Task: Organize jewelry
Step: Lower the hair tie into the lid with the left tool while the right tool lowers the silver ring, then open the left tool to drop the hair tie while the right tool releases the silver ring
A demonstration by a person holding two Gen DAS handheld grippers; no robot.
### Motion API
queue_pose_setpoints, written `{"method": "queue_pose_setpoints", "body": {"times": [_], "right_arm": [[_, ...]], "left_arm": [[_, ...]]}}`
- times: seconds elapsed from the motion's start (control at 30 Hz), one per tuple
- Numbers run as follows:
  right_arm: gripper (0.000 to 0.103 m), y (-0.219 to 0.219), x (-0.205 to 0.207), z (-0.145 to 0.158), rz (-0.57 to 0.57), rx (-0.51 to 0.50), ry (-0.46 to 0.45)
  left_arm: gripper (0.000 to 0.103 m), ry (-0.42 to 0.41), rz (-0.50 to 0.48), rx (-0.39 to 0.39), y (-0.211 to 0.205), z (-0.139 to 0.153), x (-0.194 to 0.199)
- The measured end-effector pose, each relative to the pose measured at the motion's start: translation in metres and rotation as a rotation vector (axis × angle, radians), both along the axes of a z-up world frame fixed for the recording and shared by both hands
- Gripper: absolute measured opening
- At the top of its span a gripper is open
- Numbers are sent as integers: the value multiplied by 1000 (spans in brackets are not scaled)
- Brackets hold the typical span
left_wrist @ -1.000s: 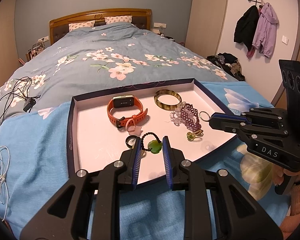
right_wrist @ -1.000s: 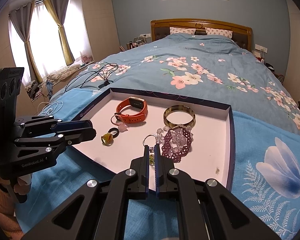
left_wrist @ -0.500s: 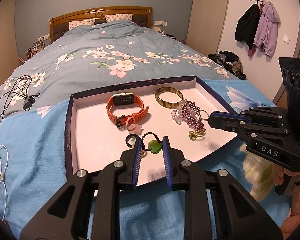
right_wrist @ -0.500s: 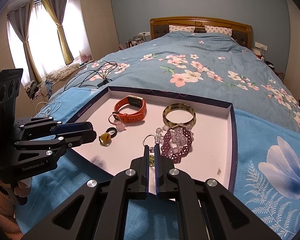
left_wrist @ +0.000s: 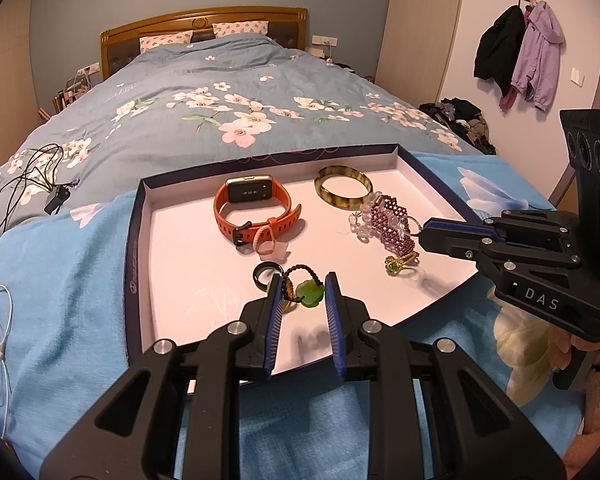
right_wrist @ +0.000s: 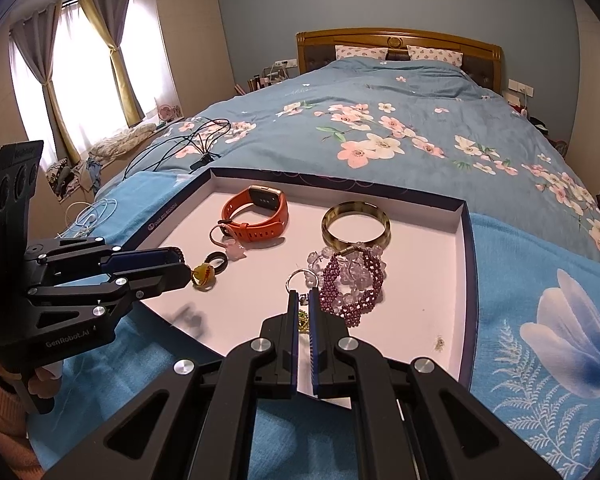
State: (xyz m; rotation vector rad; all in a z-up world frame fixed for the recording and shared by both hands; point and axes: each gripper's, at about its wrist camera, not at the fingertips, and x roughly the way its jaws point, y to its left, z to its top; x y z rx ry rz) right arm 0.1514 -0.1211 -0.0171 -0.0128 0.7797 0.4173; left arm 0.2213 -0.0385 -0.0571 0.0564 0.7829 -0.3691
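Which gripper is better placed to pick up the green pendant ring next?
Left. The left gripper is open with the green pendant ring between its fingers. The right gripper is nearly shut by the purple beaded bracelet, across the tray.

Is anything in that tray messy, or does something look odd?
Nothing looks broken or spilled. The purple beaded bracelet lies heaped with clear beads against the bangle, and a small speck sits on the tray floor; I can't tell what it is.
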Motion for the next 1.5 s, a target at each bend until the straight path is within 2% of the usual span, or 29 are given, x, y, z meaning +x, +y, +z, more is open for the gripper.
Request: {"method": "queue_pose_setpoints", "body": {"times": [0.9,1.5], "right_arm": [[3,2,11,-10,-14,-22,41],[4,1,15,-17,-31,-27,72]], "left_arm": [[21,32,18,12,-1,-12,10],[22,71,30,-8,2,-19,17]]}}
